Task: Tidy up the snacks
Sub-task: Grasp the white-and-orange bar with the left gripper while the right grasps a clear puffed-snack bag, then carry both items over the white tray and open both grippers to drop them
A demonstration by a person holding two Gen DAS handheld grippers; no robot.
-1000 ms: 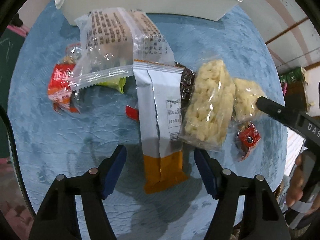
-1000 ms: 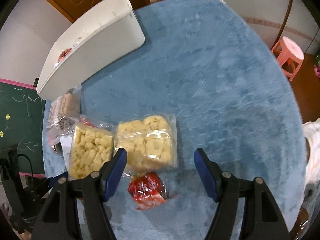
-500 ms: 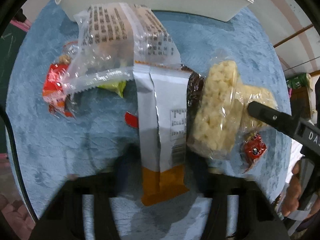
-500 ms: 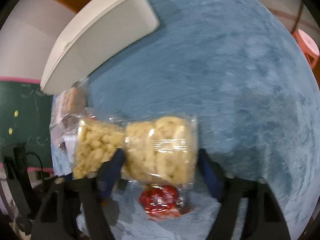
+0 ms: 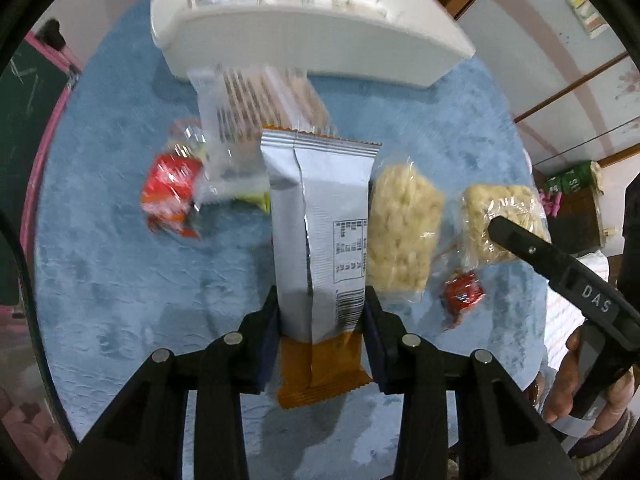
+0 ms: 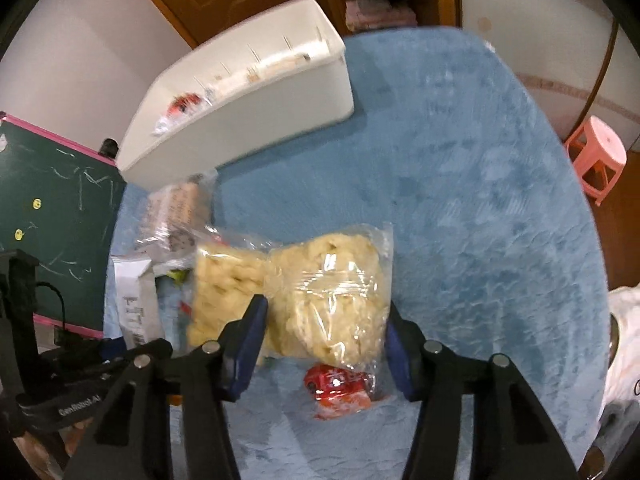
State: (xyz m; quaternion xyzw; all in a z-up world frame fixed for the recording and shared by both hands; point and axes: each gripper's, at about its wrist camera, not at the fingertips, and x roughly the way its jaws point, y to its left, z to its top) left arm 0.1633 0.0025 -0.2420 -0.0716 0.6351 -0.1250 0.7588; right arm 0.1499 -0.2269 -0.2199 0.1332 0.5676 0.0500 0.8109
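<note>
My left gripper (image 5: 322,334) is shut on a silver and orange snack packet (image 5: 320,232) and holds it above the blue table. My right gripper (image 6: 324,340) is shut on a clear bag of yellow puffed snack (image 6: 332,300), also in the left wrist view (image 5: 500,224), lifted off the table. A second yellow puffed bag (image 5: 402,236) lies beside the silver packet. A white bin (image 5: 304,40) at the back holds several snacks. A small red wrapped sweet (image 6: 336,386) lies under the right gripper.
A clear printed packet (image 5: 256,108), a red packet (image 5: 172,192) and a green one (image 5: 256,200) lie left of centre on the blue cloth (image 6: 480,200). A pink stool (image 6: 596,160) stands beyond the table's right edge. A green chalkboard (image 6: 48,208) stands to the left.
Both grippers closed on their packets and lifted them: left on the silver and orange packet, right on the puffed snack bag. The white bin's inside now shows.
</note>
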